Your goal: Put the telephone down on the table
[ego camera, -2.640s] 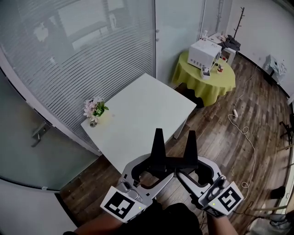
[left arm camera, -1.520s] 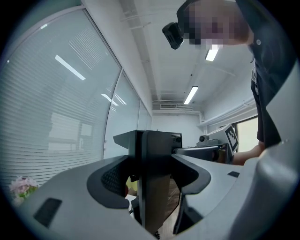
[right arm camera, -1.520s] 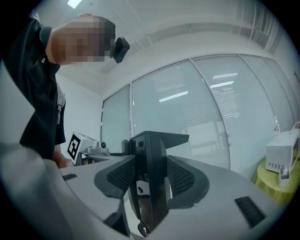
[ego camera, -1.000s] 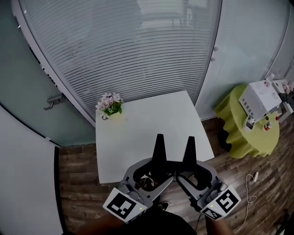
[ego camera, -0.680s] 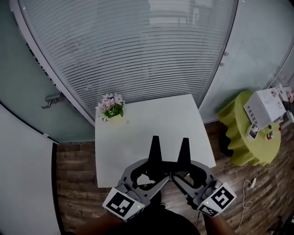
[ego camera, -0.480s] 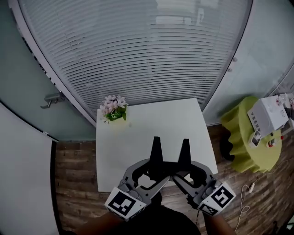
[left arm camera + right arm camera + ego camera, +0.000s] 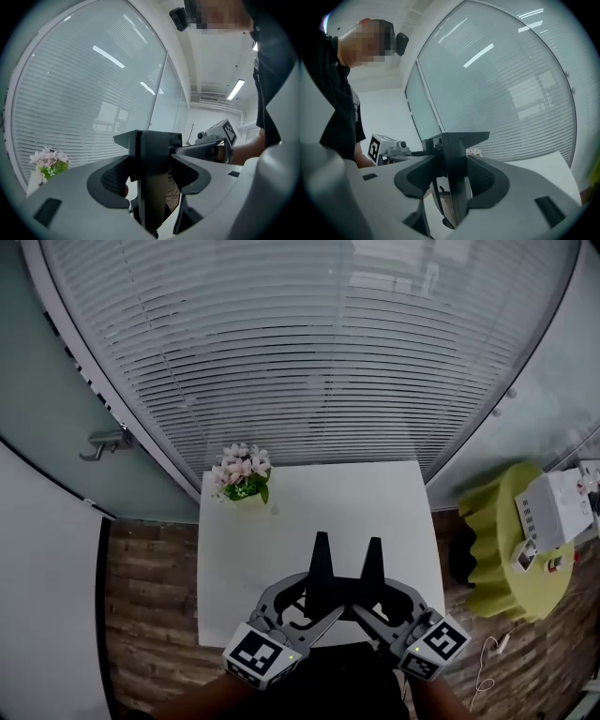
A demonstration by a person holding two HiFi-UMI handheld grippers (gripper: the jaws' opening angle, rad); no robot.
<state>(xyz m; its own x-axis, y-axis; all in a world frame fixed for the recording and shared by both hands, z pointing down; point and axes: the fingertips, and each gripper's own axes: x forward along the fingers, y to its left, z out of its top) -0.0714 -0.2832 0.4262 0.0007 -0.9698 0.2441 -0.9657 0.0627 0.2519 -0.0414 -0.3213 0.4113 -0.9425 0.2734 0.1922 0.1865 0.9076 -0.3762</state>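
Both grippers hold a black telephone (image 7: 345, 582) between them; two tapered black parts of it stand upright. It hangs above the near edge of the white square table (image 7: 309, 507). My left gripper (image 7: 314, 601) is shut on its left side and my right gripper (image 7: 375, 601) on its right side. In the left gripper view the black telephone (image 7: 151, 173) is clamped edge-on between the grey jaws, and the right gripper's marker cube (image 7: 227, 132) shows beyond it. The right gripper view shows the same black slab (image 7: 454, 176) pinched between its jaws.
A small pot of pink flowers (image 7: 244, 474) stands at the table's far left corner. A glass wall with blinds (image 7: 309, 352) runs behind the table. At the right is a round table with a yellow-green cloth (image 7: 502, 545) bearing a white appliance (image 7: 558, 507). The floor is wood.
The person has turned and come up to the white table, which now lies straight ahead under the grippers. Both grippers have kept hold of the telephone throughout.
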